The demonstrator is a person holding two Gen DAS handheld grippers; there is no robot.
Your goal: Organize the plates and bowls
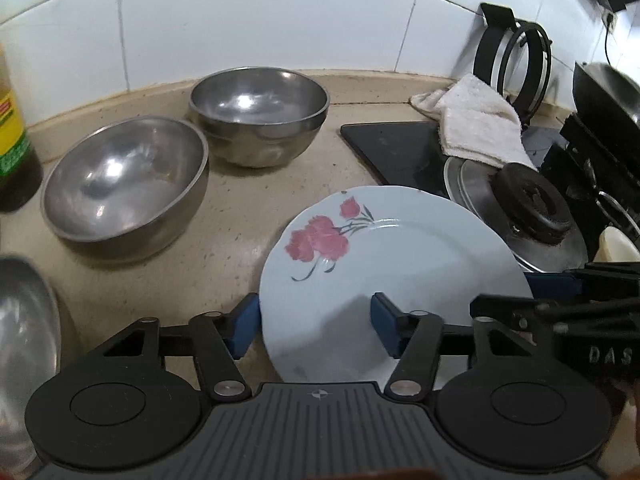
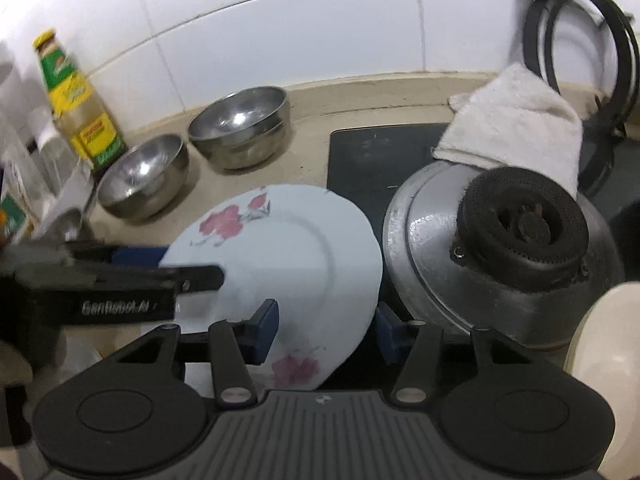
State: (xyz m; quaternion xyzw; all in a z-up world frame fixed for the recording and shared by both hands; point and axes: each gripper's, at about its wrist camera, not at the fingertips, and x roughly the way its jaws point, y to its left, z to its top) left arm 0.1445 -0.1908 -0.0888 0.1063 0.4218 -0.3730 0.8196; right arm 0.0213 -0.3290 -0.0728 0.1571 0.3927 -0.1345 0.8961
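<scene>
The two steel bowls (image 1: 132,184) are being left parked on the counter (image 1: 236,224) by the tiled wall; further right, the flowered plate (image 1: 384,256) is being straddled at its left rim by the left gripper (image 1: 316,326), at its right rim by the right gripper (image 2: 326,326), seemingly for a two-sided lift; whether the pads are pressing cannot be told.

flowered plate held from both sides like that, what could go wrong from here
1. Each gripper, left and right, straddles only an edge of the flowered plate, so it could slip or tip.
2. The plate's far edge sits close to the steel lid with the black burner ring on it; a swing could knock them.
</scene>
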